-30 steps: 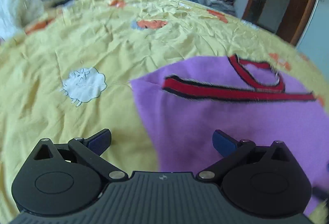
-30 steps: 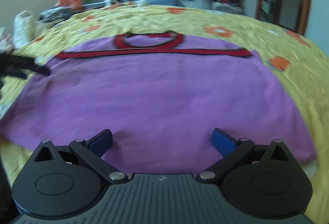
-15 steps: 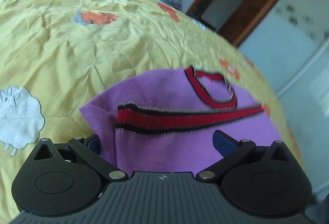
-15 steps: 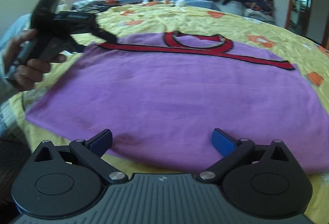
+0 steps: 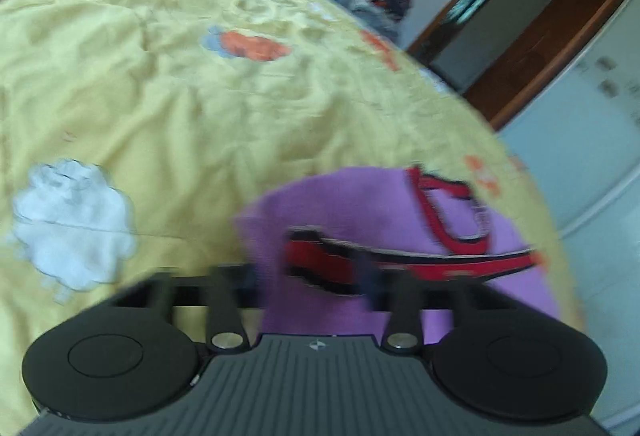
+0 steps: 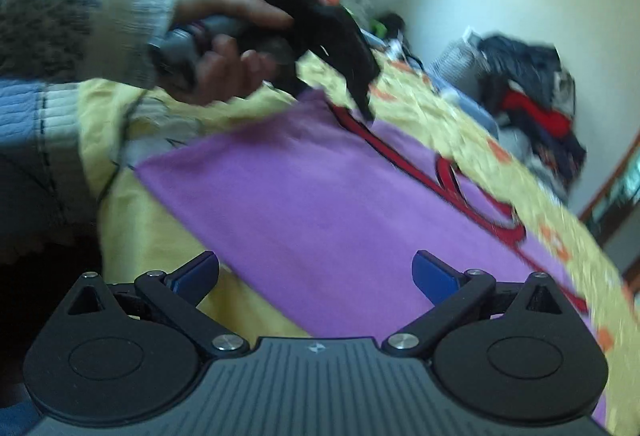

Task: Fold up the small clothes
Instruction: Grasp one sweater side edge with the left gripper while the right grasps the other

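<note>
A purple garment (image 5: 360, 204) with red and black trim lies flat on the yellow bedsheet (image 5: 160, 96). In the left wrist view, my left gripper (image 5: 366, 276) is closing its jaws on the garment's red-trimmed corner, with the cloth bunched between the blurred fingers. From the right wrist view, that left gripper (image 6: 366, 108) is held by a hand (image 6: 224, 48) at the far corner of the garment (image 6: 320, 188). My right gripper (image 6: 316, 272) stands open over the garment's near edge, its blue pads wide apart and holding nothing.
A pile of dark and red clothes (image 6: 532, 104) sits at the bed's far side. A brown door frame (image 5: 540, 16) stands beyond the bed. A person's knitted sleeve (image 6: 60, 16) reaches in from the left, and the sheet's edge (image 6: 132, 236) drops off below it.
My left gripper's jaws went from wide open to closed together on the garment's trimmed corner. The right gripper swung left and rolled, so the bed now looks tilted and the hand looms closer.
</note>
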